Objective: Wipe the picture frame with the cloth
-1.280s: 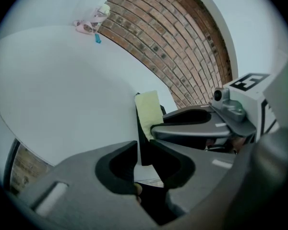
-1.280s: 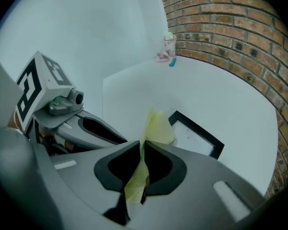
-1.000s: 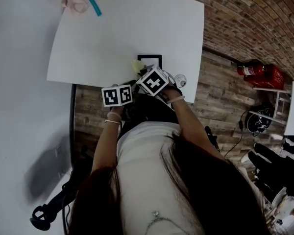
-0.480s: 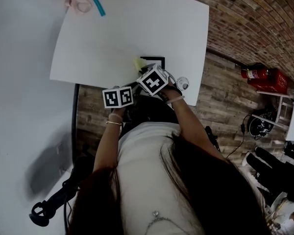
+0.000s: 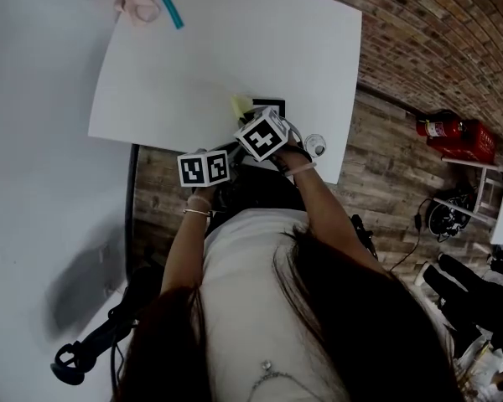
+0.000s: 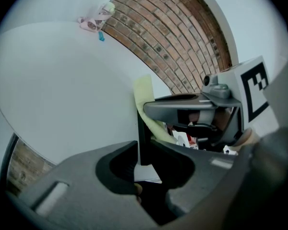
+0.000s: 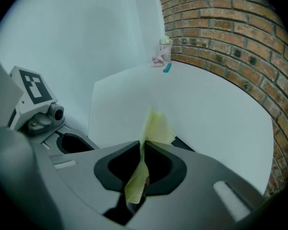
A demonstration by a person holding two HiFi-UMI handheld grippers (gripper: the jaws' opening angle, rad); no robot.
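White table, near its front edge, is where the picture frame is kept, its dark edge clamped by the left gripper. The yellow-green cloth is pinched tight in the right gripper at the frame's left edge. Wiping is judged under way and unfinished.

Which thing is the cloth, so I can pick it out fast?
Find the white table, then the black picture frame at its near edge. The cloth is the small pale yellow-green piece right beside that frame, pinched in the right gripper. It is the only soft, yellowish thing at that edge.
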